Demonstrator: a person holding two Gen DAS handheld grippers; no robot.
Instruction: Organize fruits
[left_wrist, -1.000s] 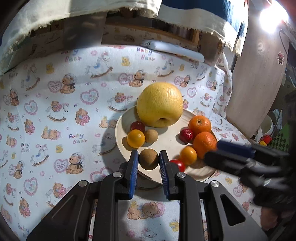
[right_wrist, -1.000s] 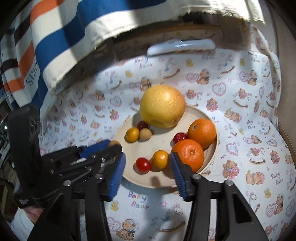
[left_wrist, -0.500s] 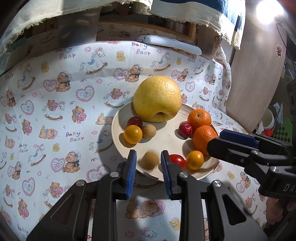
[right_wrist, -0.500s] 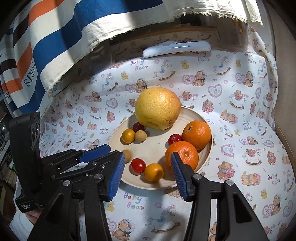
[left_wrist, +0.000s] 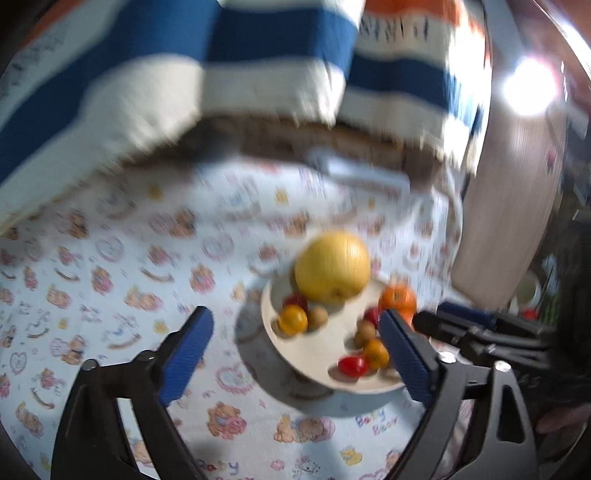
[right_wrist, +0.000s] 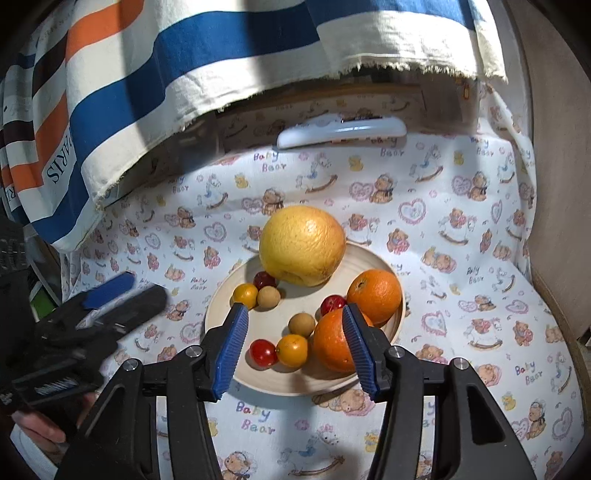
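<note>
Nine fruits sit on the wooden plate (right_wrist: 395, 325): pomelo (right_wrist: 302, 245) at its far edge, oranges (right_wrist: 375, 291) right of it. Left tongs (left_wrist: 295, 354) are spreading, empty; right tongs (right_wrist: 291, 349) are opening, gripping nothing.

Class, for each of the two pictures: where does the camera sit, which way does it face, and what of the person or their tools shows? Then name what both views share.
Left wrist: on the left gripper, facing down and forward at the plate; its blue fingers, opening and empty, frame the blurred view; the right gripper enters from the right.
Right wrist: on the right gripper, facing the plate; the left gripper and a hand show at left.
Shared: the plate, the big yellow fruit and the bear-print cloth.
</note>
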